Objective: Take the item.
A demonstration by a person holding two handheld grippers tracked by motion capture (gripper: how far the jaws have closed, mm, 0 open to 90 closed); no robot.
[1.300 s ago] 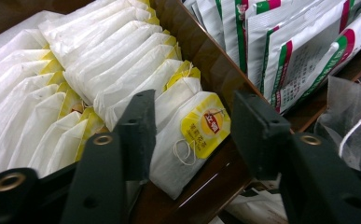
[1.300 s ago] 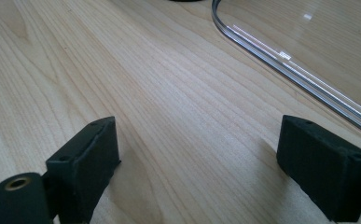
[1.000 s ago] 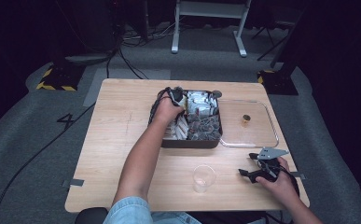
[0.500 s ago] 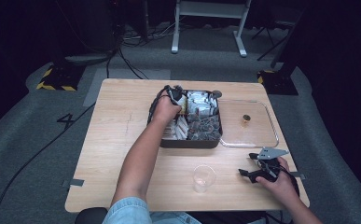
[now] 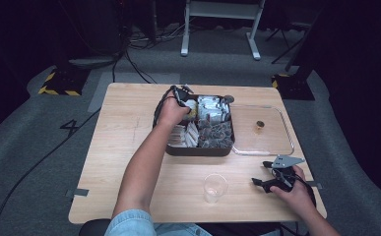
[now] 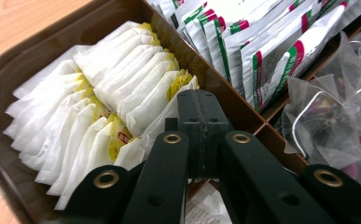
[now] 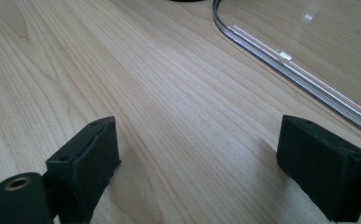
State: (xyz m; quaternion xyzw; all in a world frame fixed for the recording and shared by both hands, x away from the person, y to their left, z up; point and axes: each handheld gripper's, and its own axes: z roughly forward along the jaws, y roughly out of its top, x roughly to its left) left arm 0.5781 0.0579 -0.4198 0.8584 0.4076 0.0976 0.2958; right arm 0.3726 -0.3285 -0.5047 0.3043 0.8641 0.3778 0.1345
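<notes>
At the centre of the high view, a dark compartment tray (image 5: 198,150) sits on the wooden table (image 5: 119,147). The left gripper (image 5: 184,100) reaches into its upper-left compartment. In the left gripper view, its 2 jaws are pressed together, tips against a row of white-and-yellow sachets (image 6: 99,107); whether they pinch 1 is unclear. Green-striped packets (image 6: 262,42) fill the upper right, mesh tea bags (image 6: 336,121) the right edge. The right gripper (image 5: 272,177) rests lower right, jaws wide apart, holding nothing. A clear lid (image 5: 262,130) lies right of the tray; a clear cup (image 5: 214,188) stands lower centre.
</notes>
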